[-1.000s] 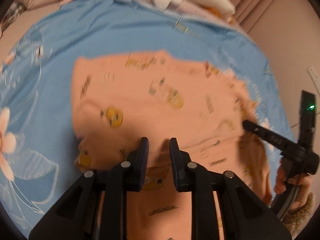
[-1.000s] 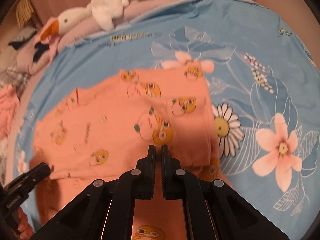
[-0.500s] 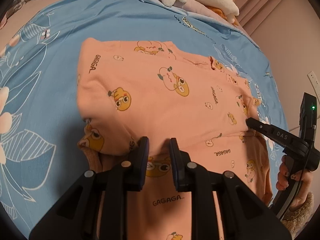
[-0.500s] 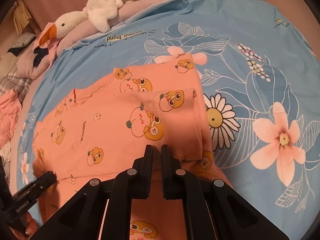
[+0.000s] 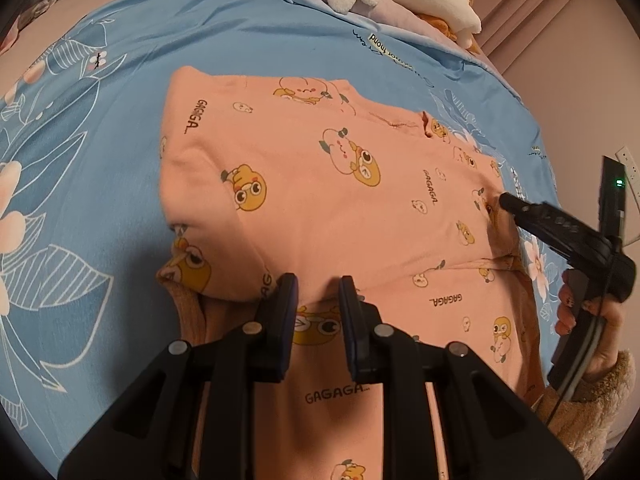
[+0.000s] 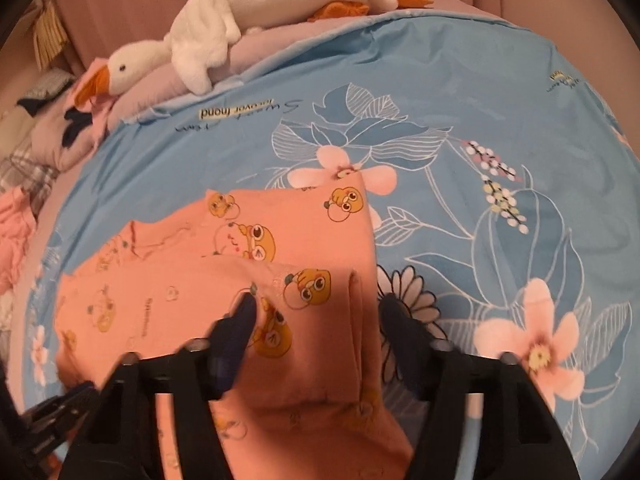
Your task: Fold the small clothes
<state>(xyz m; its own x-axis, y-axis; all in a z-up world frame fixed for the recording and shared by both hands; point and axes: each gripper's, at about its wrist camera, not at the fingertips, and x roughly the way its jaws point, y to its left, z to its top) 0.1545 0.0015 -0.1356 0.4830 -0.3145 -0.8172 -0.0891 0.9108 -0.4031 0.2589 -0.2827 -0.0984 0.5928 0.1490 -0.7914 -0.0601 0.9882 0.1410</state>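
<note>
A small orange garment [image 5: 320, 200] printed with cartoon ducks lies on the blue floral bed sheet [image 5: 100, 128], its near part folded over the rest. My left gripper [image 5: 318, 292] hovers just above the fold's near edge with a narrow gap between its fingers, nothing clamped. My right gripper [image 6: 316, 312] is wide open, straddling the garment's [image 6: 248, 280] folded right edge without holding it. The right gripper also shows in the left wrist view [image 5: 508, 200] at the garment's right side.
A white plush goose [image 6: 224, 32] lies on a pink blanket [image 6: 256, 60] at the bed's far edge. Pink and checked bedding [image 6: 24, 184] lies at the far left. The sheet [image 6: 500, 160] stretches right of the garment.
My right gripper has opened wide and let go of the folded edge. The garment's near part now lies folded over. My left gripper stays over the fold with its narrow gap.
</note>
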